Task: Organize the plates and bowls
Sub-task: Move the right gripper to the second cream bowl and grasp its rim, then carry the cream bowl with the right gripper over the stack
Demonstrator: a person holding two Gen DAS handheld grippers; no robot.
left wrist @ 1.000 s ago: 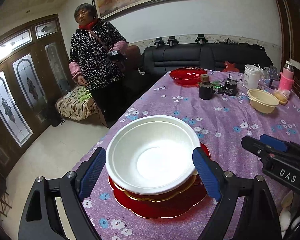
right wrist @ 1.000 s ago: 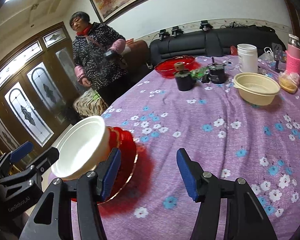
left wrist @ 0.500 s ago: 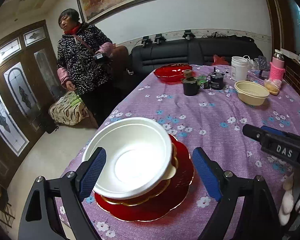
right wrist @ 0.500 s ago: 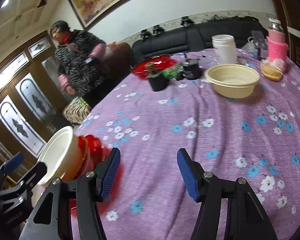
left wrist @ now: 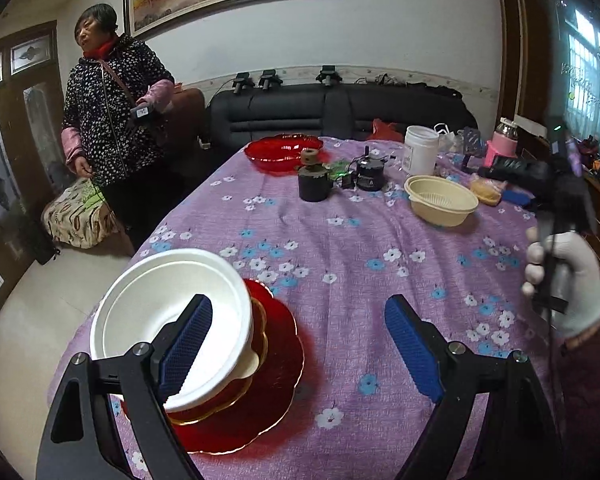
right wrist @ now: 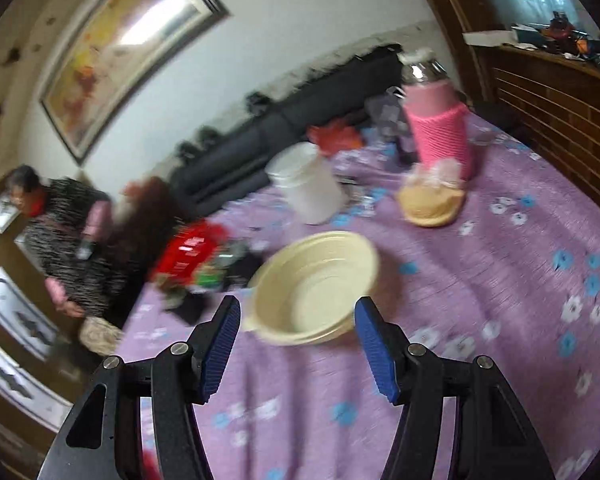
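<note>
**Both grippers open and empty over the purple table**

In the left wrist view, the left gripper (left wrist: 298, 344) is seen at the bottom of the frame with its blue-padded jaws spread wide; nothing is held between them. A white bowl (left wrist: 172, 328) is found at the lower left, tilted and stacked on a gold-rimmed red plate (left wrist: 224, 404), which in turn rests on a larger red plate (left wrist: 268, 400). The left finger (left wrist: 186, 350) is seen in front of the bowl; contact between them cannot be confirmed. The purple flowered tablecloth (left wrist: 340, 248) fills the centre of the frame. A cream bowl (left wrist: 440, 200) is placed at the upper right of the cloth, well apart from the stack, and a red dish (left wrist: 282, 152) lies at the far end near a black cup (left wrist: 314, 184) and a white jar (left wrist: 420, 150). A white-gloved hand (left wrist: 564, 280) is seen at the right edge, wrapped around a black handle. A person in a spotted jacket (left wrist: 108, 108) is standing at the upper left.

In the right wrist view, heavily blurred, the right gripper (right wrist: 298, 348) is shown partly open and empty. The cream bowl (right wrist: 314, 288) is framed just beyond and between the fingertips, untouched and resting on the cloth. A pink-sleeved bottle (right wrist: 438, 128) and the white jar (right wrist: 306, 188) are seen above it.
</note>
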